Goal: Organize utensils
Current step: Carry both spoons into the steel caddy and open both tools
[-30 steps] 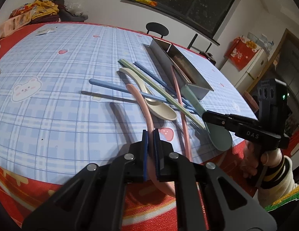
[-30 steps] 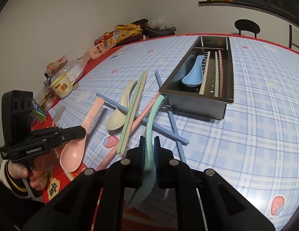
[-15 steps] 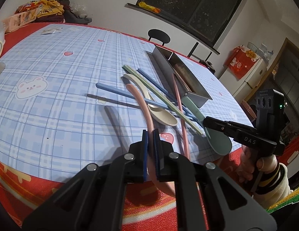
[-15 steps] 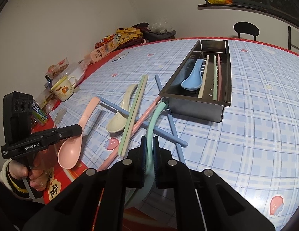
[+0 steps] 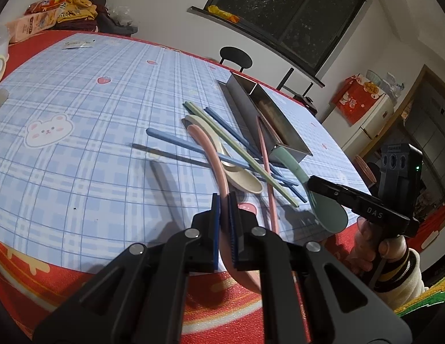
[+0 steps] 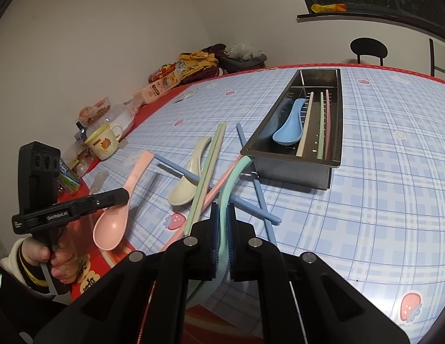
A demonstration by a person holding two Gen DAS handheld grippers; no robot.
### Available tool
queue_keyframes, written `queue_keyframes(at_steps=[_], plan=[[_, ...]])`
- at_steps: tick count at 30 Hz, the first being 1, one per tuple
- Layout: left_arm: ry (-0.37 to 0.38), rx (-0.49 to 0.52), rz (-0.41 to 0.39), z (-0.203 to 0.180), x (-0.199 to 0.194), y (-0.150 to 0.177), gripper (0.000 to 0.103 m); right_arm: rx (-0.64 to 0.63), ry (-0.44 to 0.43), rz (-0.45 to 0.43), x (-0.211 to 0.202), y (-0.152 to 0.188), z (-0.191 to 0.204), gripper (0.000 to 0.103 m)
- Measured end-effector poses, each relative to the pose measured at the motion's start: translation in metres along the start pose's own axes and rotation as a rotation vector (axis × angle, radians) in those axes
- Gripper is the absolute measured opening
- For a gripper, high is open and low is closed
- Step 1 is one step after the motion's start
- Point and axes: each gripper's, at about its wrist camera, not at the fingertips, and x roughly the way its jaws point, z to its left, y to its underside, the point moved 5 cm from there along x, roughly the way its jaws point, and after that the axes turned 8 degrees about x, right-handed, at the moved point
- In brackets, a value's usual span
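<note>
My left gripper (image 5: 224, 200) is pinched on the handle of the pink spoon (image 5: 212, 154), whose bowl sits back under my fingers while the handle reaches out over the blue plaid tablecloth (image 5: 87, 149). My right gripper (image 6: 222, 209) is clamped on the mint-green spoon (image 6: 232, 175) in the same way, its handle tip pointing at the near end of the steel utensil tray (image 6: 291, 169). Inside the tray lie a blue spoon (image 6: 288, 126) and single cream (image 6: 305, 123), green (image 6: 320, 123) and pink chopsticks (image 6: 327, 123), running lengthwise. On the cloth between my grippers and the tray, a cream spoon (image 6: 188, 180), a pair of green chopsticks (image 6: 206, 175), a pink chopstick (image 5: 265, 172) and two blue chopsticks (image 6: 176, 167) lie crossed in a loose heap. A cartoon mug (image 6: 103, 143) stands near the left table edge.
</note>
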Motion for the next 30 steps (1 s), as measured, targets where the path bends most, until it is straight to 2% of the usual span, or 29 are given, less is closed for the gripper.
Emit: queue_keyframes(at_steps=[9,14,17,21,25,30], plan=[[-0.004,-0.019,-0.002,0.003,-0.007,-0.006,0.010,0.031,-0.117,-0.030,-0.015,-0.008,0.000,0.006],[-0.011,-0.010,-0.004,0.001,-0.007,-0.013,0.010,0.030,-0.102,-0.044,-0.016,-0.019,-0.006,0.005],[-0.009,0.021,-0.008,-0.006,-0.003,-0.024,0.010,0.015,-0.070,-0.066,-0.016,-0.038,-0.010,0.006],[0.005,0.085,-0.019,-0.024,0.012,-0.055,0.010,-0.001,-0.001,-0.112,-0.011,-0.075,-0.017,0.005],[0.044,0.129,-0.014,-0.046,0.045,-0.097,0.010,0.019,0.057,-0.175,0.002,-0.116,-0.031,0.006],[0.081,0.131,-0.001,-0.068,0.093,-0.138,0.010,0.098,0.019,-0.221,0.014,-0.136,-0.053,0.006]])
